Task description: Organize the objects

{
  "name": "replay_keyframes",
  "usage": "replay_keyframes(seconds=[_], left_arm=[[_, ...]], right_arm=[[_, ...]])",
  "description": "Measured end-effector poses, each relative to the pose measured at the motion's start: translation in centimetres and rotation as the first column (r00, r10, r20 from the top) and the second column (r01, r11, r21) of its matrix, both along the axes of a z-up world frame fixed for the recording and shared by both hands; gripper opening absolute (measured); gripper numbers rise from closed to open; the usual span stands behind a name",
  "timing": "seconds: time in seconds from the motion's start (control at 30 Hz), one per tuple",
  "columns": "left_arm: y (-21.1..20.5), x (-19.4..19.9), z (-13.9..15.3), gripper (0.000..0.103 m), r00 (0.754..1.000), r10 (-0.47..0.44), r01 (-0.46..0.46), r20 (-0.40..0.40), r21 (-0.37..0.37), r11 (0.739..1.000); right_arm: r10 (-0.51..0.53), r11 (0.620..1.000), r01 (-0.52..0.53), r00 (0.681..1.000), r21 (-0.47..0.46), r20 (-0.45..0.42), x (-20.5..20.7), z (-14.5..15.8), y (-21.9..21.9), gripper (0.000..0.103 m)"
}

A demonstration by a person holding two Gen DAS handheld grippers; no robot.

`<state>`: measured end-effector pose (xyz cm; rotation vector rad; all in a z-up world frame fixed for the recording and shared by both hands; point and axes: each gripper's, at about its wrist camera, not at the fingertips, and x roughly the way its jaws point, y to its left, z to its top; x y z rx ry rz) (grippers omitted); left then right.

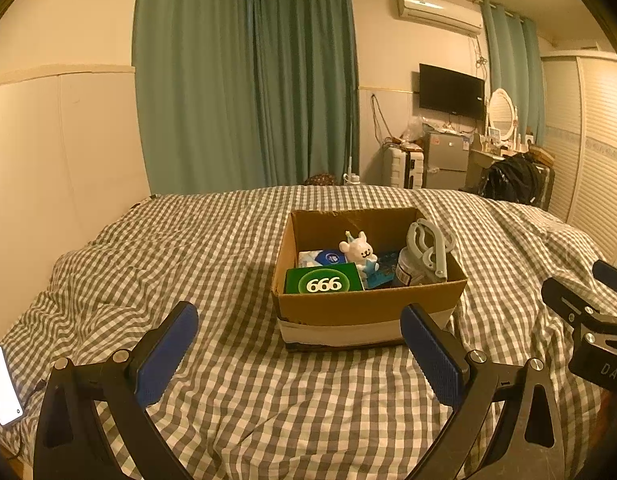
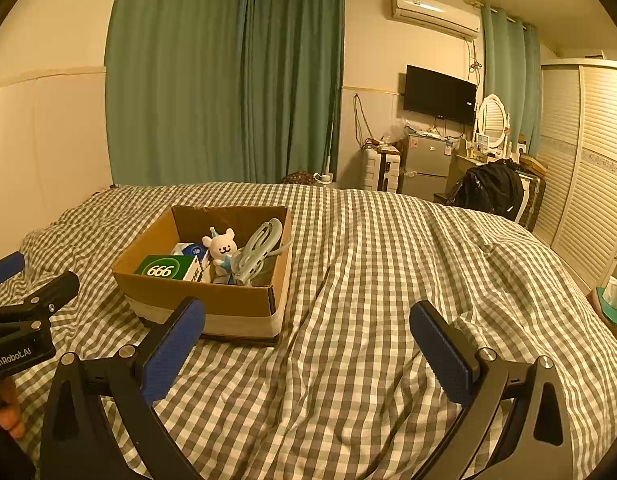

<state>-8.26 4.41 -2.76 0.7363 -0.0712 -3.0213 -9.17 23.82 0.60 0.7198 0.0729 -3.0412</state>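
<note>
A cardboard box (image 1: 372, 304) (image 2: 212, 300) stands on the checked bed cover. Inside it are a green "666" box (image 1: 324, 280) (image 2: 164, 268), a white toy bear (image 1: 360, 252) (image 2: 222, 246), a pale grey folding hanger (image 1: 428, 248) (image 2: 260, 248), a clear jar (image 1: 410, 268) and a round blue tin (image 1: 330, 258). My left gripper (image 1: 300, 344) hovers open just in front of the box, nothing between its blue pads. My right gripper (image 2: 308, 344) hangs open to the right of the box, also empty.
A white phone (image 1: 2, 384) lies at the bed's left edge. The checked cover (image 2: 388, 280) is rumpled with a ridge on the right. Beyond the bed are green curtains, a small fridge (image 1: 444, 158), a dressing table and a louvred wardrobe (image 2: 588, 180). A green-based object (image 2: 612, 300) sits at far right.
</note>
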Motion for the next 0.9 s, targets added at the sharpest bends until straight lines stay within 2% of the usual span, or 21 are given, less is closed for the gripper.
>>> replay_keyframes(seconds=[0.1,0.43,0.7,0.9], left_arm=[[0.18,0.08,0.07,0.103,1.0,0.002,-0.002,-0.006,-0.019,1.0],[-0.26,0.19,0.11,0.103,1.0,0.008,-0.007,-0.004,0.014,1.0],[-0.08,0.44,0.15,0.103,0.999,0.025,-0.025,-0.025,0.0,1.0],[-0.38,0.28,-0.12,0.103,1.0,0.025,-0.024,-0.003,0.012,1.0]], right_arm=[[0.004,1.0,-0.004,1.0,-0.004,0.005,-0.08,-0.14,0.0,0.103],[0.008,1.0,-0.008,1.0,0.0,0.002,0.05,-0.16,-0.24,0.103],[0.009,1.0,-0.009,1.0,0.002,0.013,-0.04,-0.31,-0.13,0.103],[0.013,1.0,-0.013,1.0,0.008,0.023,-0.1,-0.48,-0.48,0.103]])
